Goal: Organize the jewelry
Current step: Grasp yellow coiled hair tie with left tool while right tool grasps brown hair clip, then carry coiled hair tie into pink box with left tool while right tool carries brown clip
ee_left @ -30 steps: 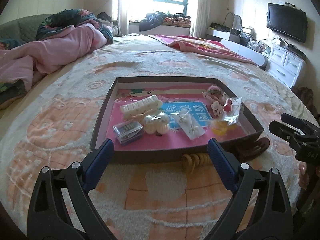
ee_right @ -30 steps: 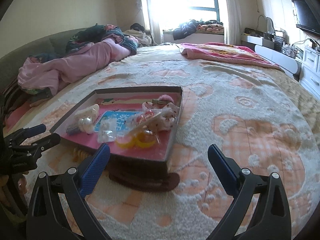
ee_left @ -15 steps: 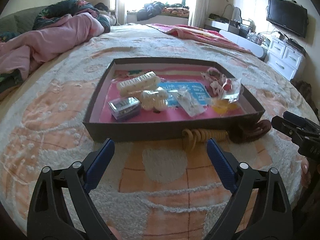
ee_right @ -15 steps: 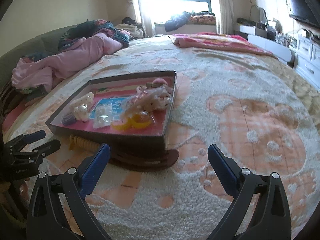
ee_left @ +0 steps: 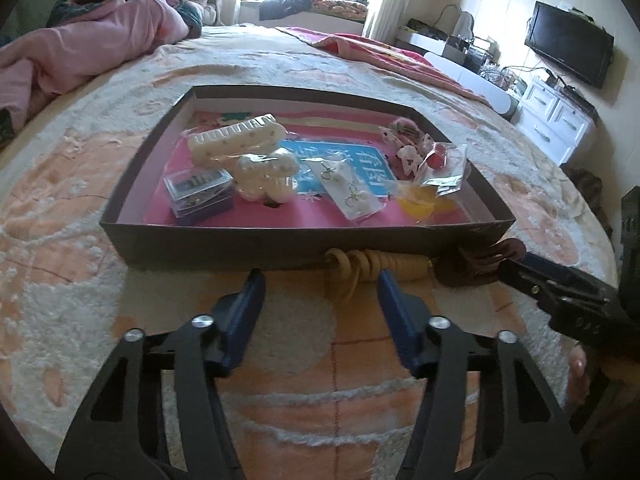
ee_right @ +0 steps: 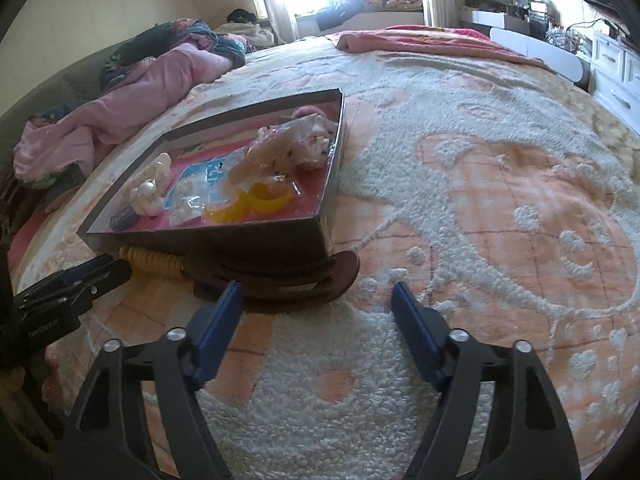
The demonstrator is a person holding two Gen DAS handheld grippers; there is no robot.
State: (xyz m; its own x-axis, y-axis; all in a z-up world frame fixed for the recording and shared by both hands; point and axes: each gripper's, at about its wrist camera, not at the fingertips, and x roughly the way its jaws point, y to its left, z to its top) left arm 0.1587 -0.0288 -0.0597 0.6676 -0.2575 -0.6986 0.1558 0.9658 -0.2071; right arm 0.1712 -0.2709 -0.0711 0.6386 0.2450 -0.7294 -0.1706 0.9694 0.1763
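I am hovering over the fuzzy peach-and-cream bedspread [ee_left: 280,360], both tools tilting down toward the shallow dark cardboard box with a pink floor [ee_left: 280,240]. My left gripper [ee_left: 320,276] has just been narrowing — its blue jaws are standing partly apart with nothing between them, the yellow spiral coil [ee_left: 384,262] lying just beyond against the box's near wall. My right gripper [ee_right: 316,288] has also been closing in, jaws wider and empty, facing the brown curved hair clip [ee_right: 288,284] at the box's corner. Inside the box are lying a cream hair claw [ee_left: 236,144], a small clear case [ee_left: 200,190] and bagged earrings [ee_left: 352,192].
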